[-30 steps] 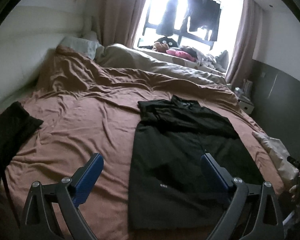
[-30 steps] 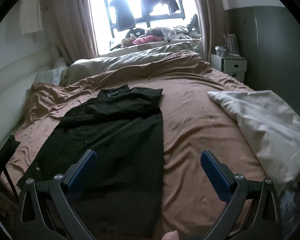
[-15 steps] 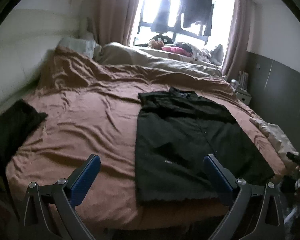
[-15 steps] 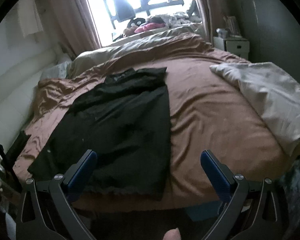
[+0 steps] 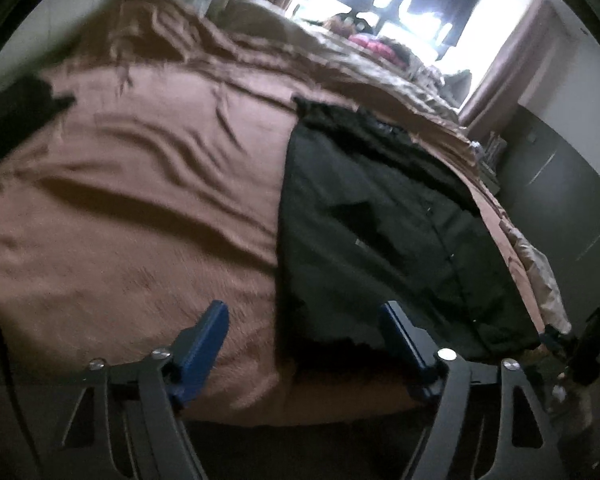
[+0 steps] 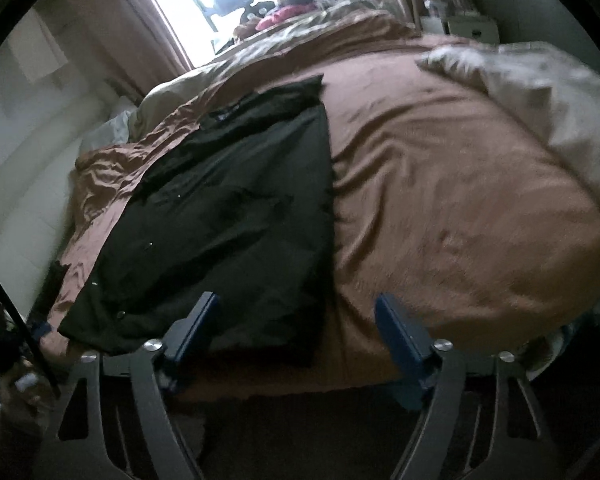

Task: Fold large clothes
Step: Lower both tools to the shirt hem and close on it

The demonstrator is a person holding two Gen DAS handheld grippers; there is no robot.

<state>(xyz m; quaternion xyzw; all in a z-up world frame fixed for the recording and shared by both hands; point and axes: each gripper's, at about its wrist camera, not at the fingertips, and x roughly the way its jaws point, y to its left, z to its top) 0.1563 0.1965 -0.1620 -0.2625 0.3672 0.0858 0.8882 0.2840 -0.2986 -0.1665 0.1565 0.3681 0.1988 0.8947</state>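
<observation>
A black button-front jacket [image 5: 380,224] lies flat on the brown bedspread [image 5: 140,200], collar toward the window, hem at the bed's near edge, sleeves seemingly already folded in. It looks soft, limp and fairly light, likely to sag and slide on the smooth cover, so the hem corners seem the best places to pinch. The left gripper [image 5: 304,332] straddles the jacket's left hem corner, its jaws closing with nothing pressed between them yet. The right gripper [image 6: 298,320] frames the right hem corner, also closing, unloaded. A pale quilt [image 6: 540,92] lies right of the jacket.
</observation>
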